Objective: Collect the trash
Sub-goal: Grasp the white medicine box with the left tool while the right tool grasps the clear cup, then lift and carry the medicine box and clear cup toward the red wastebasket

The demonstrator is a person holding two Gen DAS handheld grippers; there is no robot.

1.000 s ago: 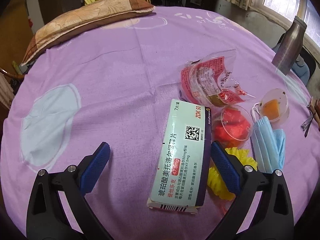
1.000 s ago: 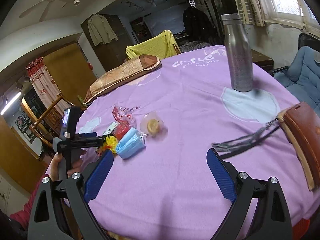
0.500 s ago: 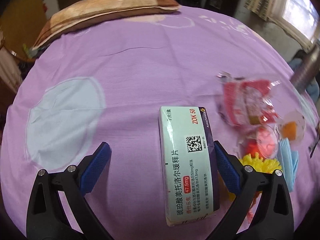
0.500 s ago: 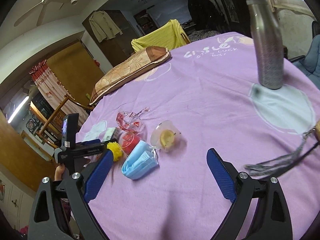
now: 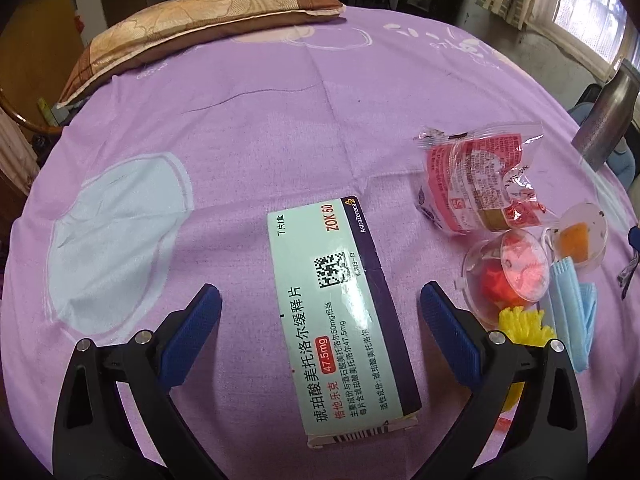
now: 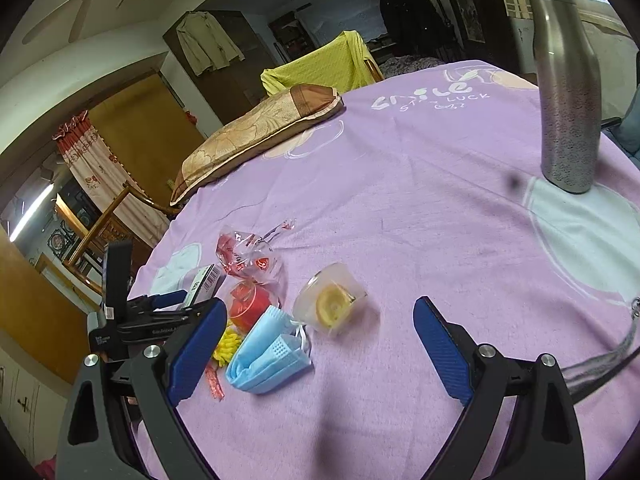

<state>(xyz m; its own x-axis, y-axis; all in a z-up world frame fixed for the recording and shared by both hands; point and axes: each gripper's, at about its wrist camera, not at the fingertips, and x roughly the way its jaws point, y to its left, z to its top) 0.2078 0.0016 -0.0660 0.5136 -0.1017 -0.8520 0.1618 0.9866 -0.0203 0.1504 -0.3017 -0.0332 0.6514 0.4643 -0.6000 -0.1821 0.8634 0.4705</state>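
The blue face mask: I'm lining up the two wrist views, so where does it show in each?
Left wrist view: the blue face mask lies at the right edge, just past the right finger, below the clear cup holding something orange.
Right wrist view: the mask lies lower left of centre, beside the left finger.
Shared landmark: that same cup lies next to the mask in both.

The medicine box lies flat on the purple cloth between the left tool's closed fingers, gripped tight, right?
Not quite. The left gripper is open: in the left wrist view its blue fingers stand apart on either side of the medicine box, not touching it. The box does lie flat on the purple cloth.
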